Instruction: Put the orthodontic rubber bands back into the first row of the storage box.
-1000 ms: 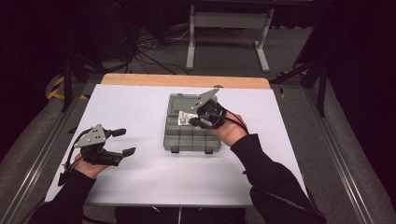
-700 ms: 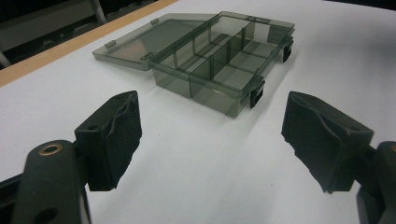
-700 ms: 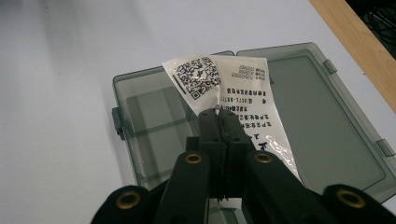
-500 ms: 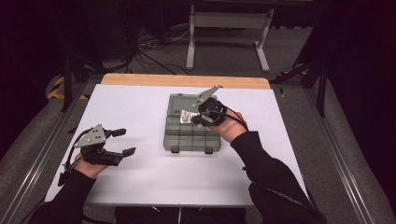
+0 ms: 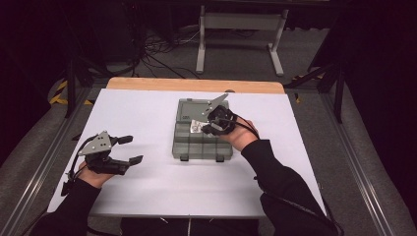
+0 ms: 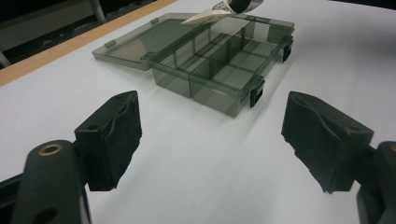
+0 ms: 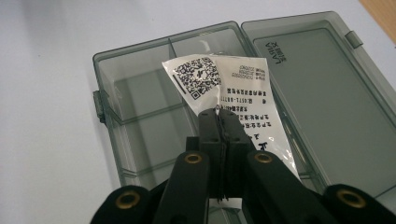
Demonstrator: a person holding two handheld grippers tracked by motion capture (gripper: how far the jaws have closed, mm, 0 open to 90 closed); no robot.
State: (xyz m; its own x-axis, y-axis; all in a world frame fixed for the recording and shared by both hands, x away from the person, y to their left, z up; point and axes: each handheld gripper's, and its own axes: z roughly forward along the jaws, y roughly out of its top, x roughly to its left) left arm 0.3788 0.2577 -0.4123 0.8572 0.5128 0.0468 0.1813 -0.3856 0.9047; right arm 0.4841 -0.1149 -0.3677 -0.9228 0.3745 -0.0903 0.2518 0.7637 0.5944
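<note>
Pinching a small white packet (image 7: 233,100) by its lower edge, the right gripper (image 7: 218,116) held it over the open compartments of the smoky plastic organizer box (image 5: 199,142), whose lid (image 7: 322,98) lay folded flat on the white table (image 5: 147,118). Its jaws were clamped tight on the packet. Thin and light, the packet looked limp and likely slippery, so an edge pinch seemed the sensible hold. The left gripper (image 5: 118,150) rested near the table's left side, jaws spread and empty, well apart from the box.

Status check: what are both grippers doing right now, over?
Right gripper shut on labelled packet above open compartment box. Left gripper open, idle. Nothing in the way.
</note>
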